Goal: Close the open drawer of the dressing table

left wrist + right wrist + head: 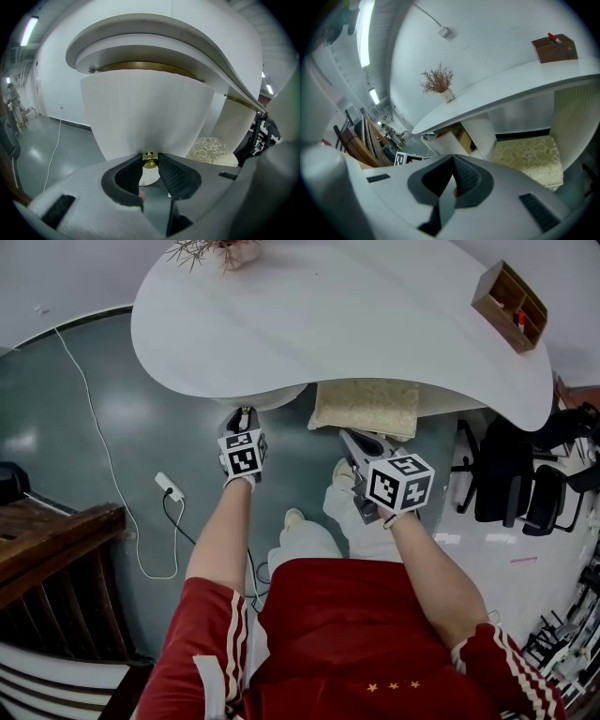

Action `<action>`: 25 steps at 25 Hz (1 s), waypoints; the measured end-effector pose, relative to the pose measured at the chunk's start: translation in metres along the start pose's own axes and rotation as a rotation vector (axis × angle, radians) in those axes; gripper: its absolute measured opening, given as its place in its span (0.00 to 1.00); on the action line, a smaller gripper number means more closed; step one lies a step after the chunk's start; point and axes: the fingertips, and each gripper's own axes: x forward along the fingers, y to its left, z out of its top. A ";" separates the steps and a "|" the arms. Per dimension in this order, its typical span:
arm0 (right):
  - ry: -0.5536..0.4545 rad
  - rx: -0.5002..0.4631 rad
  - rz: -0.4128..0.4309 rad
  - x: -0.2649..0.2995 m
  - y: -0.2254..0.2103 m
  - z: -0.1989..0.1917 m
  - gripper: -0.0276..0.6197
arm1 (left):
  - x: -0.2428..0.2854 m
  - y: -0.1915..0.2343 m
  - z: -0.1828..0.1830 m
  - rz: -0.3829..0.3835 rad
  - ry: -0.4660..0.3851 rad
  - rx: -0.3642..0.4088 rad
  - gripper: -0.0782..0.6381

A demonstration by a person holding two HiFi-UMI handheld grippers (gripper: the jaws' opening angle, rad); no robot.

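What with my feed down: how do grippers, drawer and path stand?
Left gripper shut on the brass knob. Right gripper shut, empty. Drawer open, wood inside showing. Nothing seen blocking it; stool stands apart.

i'm looking at a big work hall with one corner dressed up as a bedroom, not a real home. the white dressing table (375, 324) with its vase of dried twigs (440, 86) and padded stool (367, 407) says bedroom. but the floor (84, 427) is glossy painted grey, a power strip (169, 487) trails a loose cable, black office chairs (511, 474) crowd one side, and tube lights (364, 33) run above wooden frames (361, 145) (leaned together in a stack).
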 end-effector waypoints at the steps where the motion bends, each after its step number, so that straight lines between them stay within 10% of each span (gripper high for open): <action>1: 0.000 -0.004 0.001 0.001 0.001 0.000 0.05 | 0.000 0.001 0.001 0.003 -0.010 0.004 0.25; 25: -0.013 -0.009 -0.005 -0.003 -0.019 -0.010 0.05 | 0.045 0.005 0.042 0.016 -0.065 0.001 0.26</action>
